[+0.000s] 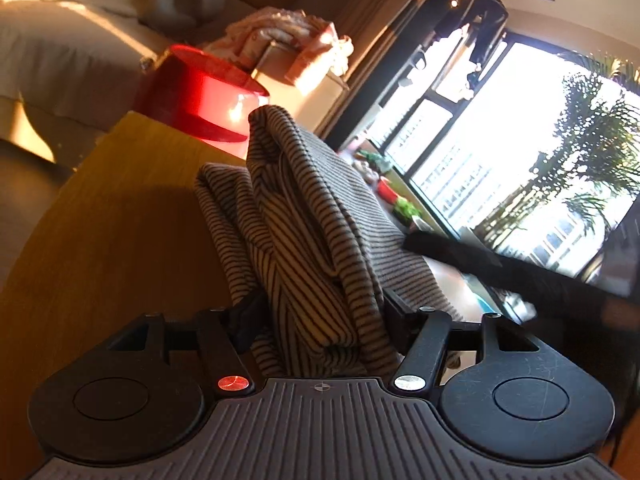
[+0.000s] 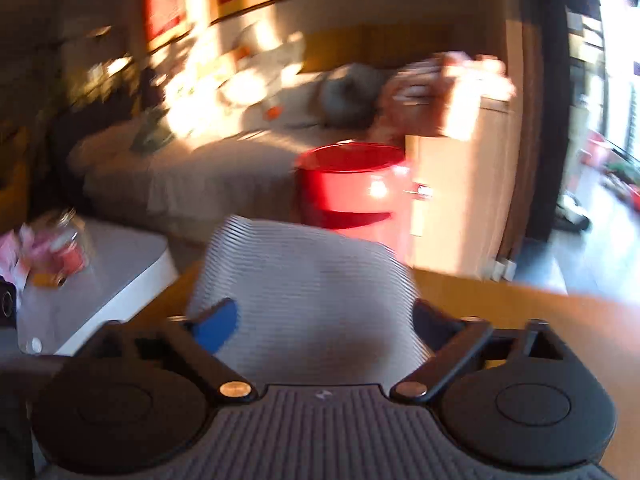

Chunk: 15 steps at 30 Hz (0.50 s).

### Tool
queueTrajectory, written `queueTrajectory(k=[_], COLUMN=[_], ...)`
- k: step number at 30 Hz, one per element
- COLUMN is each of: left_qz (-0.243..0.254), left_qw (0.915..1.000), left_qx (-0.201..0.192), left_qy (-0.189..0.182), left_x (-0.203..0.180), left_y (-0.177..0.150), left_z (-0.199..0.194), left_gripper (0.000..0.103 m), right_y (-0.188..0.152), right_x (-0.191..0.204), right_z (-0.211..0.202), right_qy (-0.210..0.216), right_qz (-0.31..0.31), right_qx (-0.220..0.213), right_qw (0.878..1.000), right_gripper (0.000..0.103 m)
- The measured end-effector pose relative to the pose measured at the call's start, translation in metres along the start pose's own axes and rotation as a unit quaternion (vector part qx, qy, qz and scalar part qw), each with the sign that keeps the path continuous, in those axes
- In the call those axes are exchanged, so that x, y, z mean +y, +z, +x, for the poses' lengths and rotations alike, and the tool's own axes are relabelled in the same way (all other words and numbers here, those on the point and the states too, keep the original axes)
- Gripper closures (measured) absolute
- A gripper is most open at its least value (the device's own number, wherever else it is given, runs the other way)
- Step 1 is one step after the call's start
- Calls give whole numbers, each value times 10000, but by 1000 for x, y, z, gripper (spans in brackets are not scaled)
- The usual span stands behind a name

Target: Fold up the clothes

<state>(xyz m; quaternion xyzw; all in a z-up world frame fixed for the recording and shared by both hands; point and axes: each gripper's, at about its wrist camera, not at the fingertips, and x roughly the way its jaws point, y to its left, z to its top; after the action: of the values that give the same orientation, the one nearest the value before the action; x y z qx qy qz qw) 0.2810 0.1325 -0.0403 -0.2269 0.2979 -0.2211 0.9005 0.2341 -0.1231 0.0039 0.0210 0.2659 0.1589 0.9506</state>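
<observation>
Each camera sits just behind its own claw and looks forward, very close to the striped cloth [image 1: 304, 216]. The left view is tipped, facing the window [image 1: 520, 152]. Both views show the worktop [image 1: 120, 220], red bucket [image 2: 352, 184] and bed [image 2: 208, 168].

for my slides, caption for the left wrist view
Left gripper clamps a bunched striped garment above a wooden table.

Left hand-held gripper [image 1: 320, 312]: black body, ribbed grey centre plate, two round black discs, one red and one silver screw. Right hand-held gripper [image 2: 320, 320]: same build, blue finger pad [image 2: 218, 326], brass-toned screws.
</observation>
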Motion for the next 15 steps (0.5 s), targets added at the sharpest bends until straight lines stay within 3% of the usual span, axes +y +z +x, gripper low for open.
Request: queueTrajectory(k=[2,8,15], left_qz=[32,202,824], left_qw=[9993,9927,9642], left_qx=[-33,-170,156], left_qy=[381,1179,2516], left_x=[-10,-45,-97], left_y=[-10,-44,-78], left_z=[-9,-43,-50], left_gripper=[9,1,0], right_y=[-24,-69,-99], right_x=[-14,-28,-29], right_z=[-23,-60,-82], right_qy=[-245,-828,-1399], right_qz=[254,637,638], right_qx=[-11,410,788], right_qw=[9994,9937,9850], right_gripper=[0,0,0])
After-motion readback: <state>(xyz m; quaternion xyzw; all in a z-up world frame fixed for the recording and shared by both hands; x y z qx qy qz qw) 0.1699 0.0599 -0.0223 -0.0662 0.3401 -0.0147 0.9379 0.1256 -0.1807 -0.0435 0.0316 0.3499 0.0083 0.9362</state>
